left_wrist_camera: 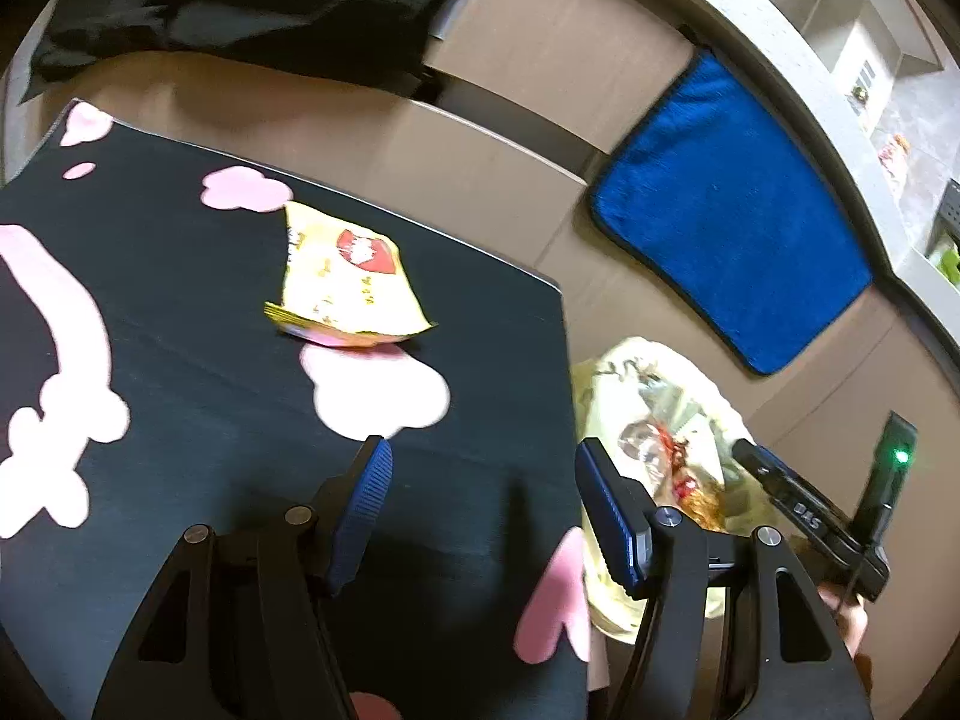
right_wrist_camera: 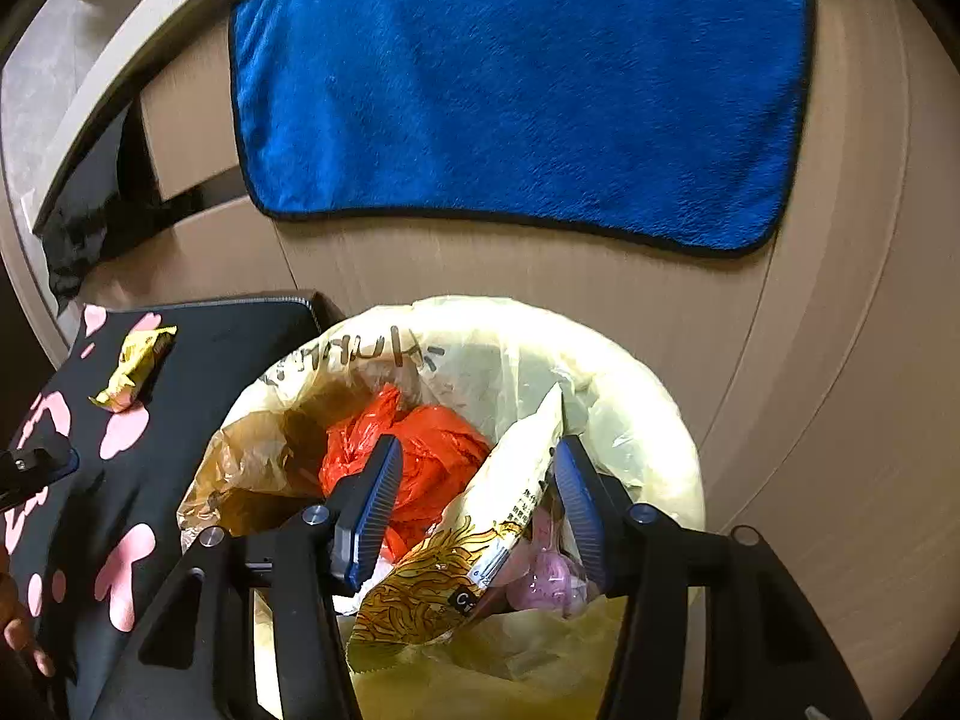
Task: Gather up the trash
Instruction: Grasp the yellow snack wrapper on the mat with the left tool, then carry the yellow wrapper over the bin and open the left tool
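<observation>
A yellow snack wrapper (left_wrist_camera: 348, 282) with a red logo lies on the black mat with pink shapes (left_wrist_camera: 180, 330); it also shows small in the right wrist view (right_wrist_camera: 135, 366). My left gripper (left_wrist_camera: 480, 462) is open and empty, hovering above the mat's right edge, short of the wrapper. My right gripper (right_wrist_camera: 474, 462) is open above a trash bin lined with a pale yellow bag (right_wrist_camera: 630, 384). Inside the bin lie a noodle packet (right_wrist_camera: 480, 540), a red plastic bag (right_wrist_camera: 432, 450) and a brown bag (right_wrist_camera: 264, 462). The bin also shows in the left wrist view (left_wrist_camera: 660, 414).
A blue towel (right_wrist_camera: 516, 90) lies on the floor beyond the bin, also in the left wrist view (left_wrist_camera: 732, 210). A black cloth (left_wrist_camera: 240, 6) lies past the mat. Cardboard boxes (left_wrist_camera: 558, 42) stand at the back.
</observation>
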